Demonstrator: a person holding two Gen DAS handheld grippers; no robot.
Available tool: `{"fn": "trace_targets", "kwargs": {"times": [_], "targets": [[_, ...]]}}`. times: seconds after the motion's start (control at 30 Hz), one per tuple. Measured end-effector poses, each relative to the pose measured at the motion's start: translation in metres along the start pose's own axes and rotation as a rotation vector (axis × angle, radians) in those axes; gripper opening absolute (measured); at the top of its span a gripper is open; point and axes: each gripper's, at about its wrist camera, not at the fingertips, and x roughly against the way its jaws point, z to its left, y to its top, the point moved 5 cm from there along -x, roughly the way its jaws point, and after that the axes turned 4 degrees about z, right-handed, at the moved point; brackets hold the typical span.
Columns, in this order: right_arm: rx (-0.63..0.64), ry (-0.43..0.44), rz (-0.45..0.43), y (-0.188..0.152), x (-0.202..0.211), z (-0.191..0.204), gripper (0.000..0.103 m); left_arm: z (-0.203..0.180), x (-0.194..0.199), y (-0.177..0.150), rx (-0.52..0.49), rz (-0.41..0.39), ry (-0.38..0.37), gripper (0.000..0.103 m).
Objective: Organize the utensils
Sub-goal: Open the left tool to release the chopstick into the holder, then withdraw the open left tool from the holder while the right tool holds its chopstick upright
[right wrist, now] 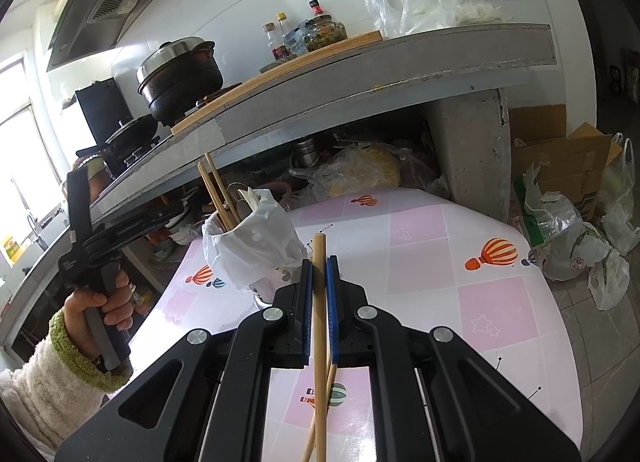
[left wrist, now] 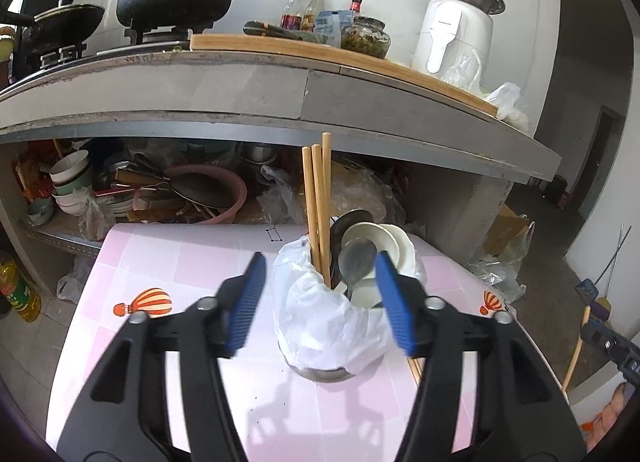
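A metal utensil holder lined with a white plastic bag (left wrist: 332, 318) stands on the pink table (left wrist: 180, 262). It holds wooden chopsticks (left wrist: 316, 202), a metal spoon (left wrist: 356, 258) and white ceramic spoons (left wrist: 384, 240). My left gripper (left wrist: 320, 294) is open, with its blue pads on either side of the holder. In the right wrist view the holder (right wrist: 256, 246) stands to the left. My right gripper (right wrist: 319, 266) is shut on a wooden chopstick (right wrist: 319, 302) above the table; a second chopstick (right wrist: 322, 402) crosses beneath it.
A concrete counter (left wrist: 280, 94) overhangs the table's far side, bearing pots, bottles and a white appliance (left wrist: 456, 38). The shelf beneath it is crammed with bowls and pans (left wrist: 160, 190). Plastic bags and a cardboard box (right wrist: 560, 182) lie on the floor to the right.
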Motion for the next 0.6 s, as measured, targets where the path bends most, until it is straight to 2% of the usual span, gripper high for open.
{"fn": "trace_targets", "kwargs": {"times": [0.07, 0.17, 0.33, 0.6], "targets": [[0.001, 0.001, -0.001, 0.0, 0.0, 0.001, 0.007, -0.001, 0.006, -0.004, -0.008, 0.003, 0.001, 0.069], [0.001, 0.003, -0.003, 0.0, 0.001, 0.002, 0.007, 0.0, 0.015, -0.011, -0.015, 0.004, 0.006, 0.077], [0.004, 0.007, -0.005, 0.001, 0.003, 0.004, 0.007, 0.005, 0.024, -0.027, -0.014, 0.02, 0.015, 0.084], [0.007, 0.01, -0.01, 0.002, 0.004, 0.005, 0.007, 0.015, 0.028, -0.058, -0.006, 0.064, 0.039, 0.084]]}}
